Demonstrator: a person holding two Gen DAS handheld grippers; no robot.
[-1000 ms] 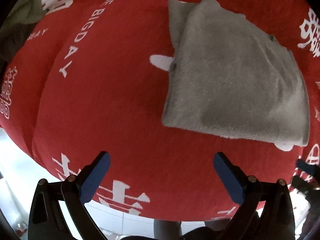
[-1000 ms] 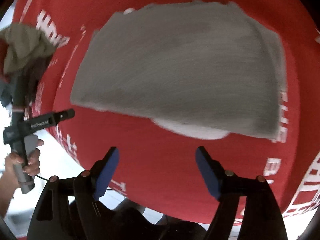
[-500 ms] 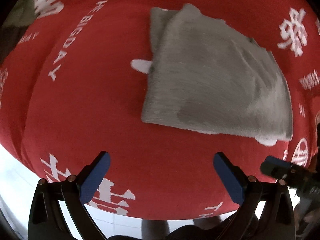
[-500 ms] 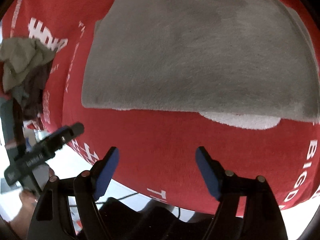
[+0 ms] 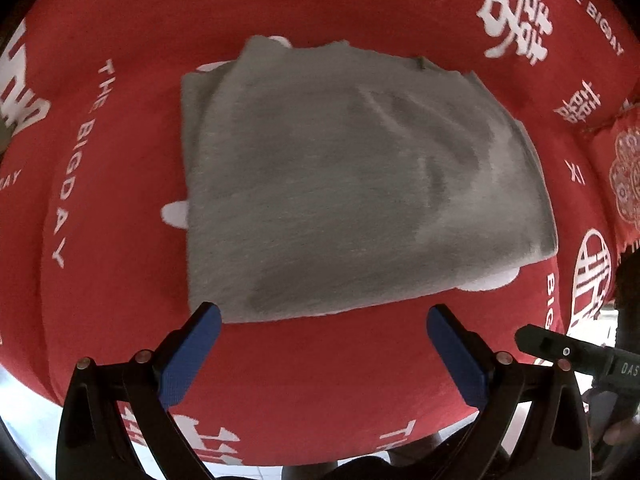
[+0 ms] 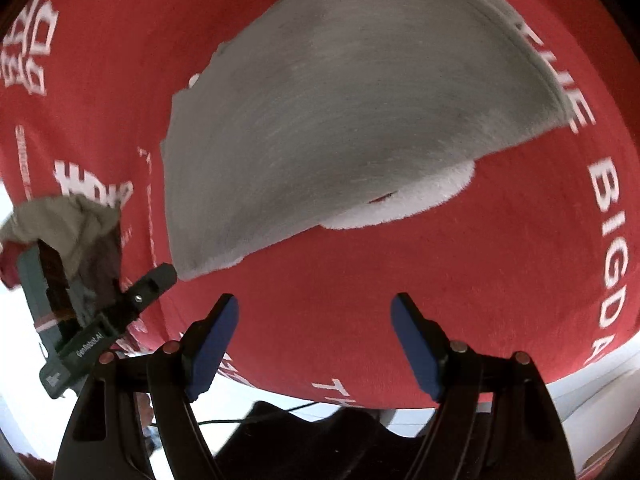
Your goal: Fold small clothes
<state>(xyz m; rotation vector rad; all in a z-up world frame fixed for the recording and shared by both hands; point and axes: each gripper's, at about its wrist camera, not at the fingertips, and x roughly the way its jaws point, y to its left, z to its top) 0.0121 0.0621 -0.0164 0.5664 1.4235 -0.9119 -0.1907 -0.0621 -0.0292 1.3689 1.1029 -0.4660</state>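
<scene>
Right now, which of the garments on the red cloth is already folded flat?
The grey fleece garment at the centre lies folded flat with squared edges; the beige and dark clothes sit crumpled in a heap at the cloth's edge.

surface: red printed tablecloth [image 5: 320,392] | on it: folded grey garment [image 5: 352,200], crumpled clothes pile [image 6: 76,224]

A folded grey garment [image 5: 352,184] lies flat on the red cloth [image 5: 120,240] printed with white lettering, filling the picture's middle. The left gripper [image 5: 324,344] stands wide apart at 6 o'clock, empty, its blue pads [image 5: 192,356] just short of the garment's near edge. The right gripper's black finger [image 5: 560,350] enters at 4 o'clock.
</scene>
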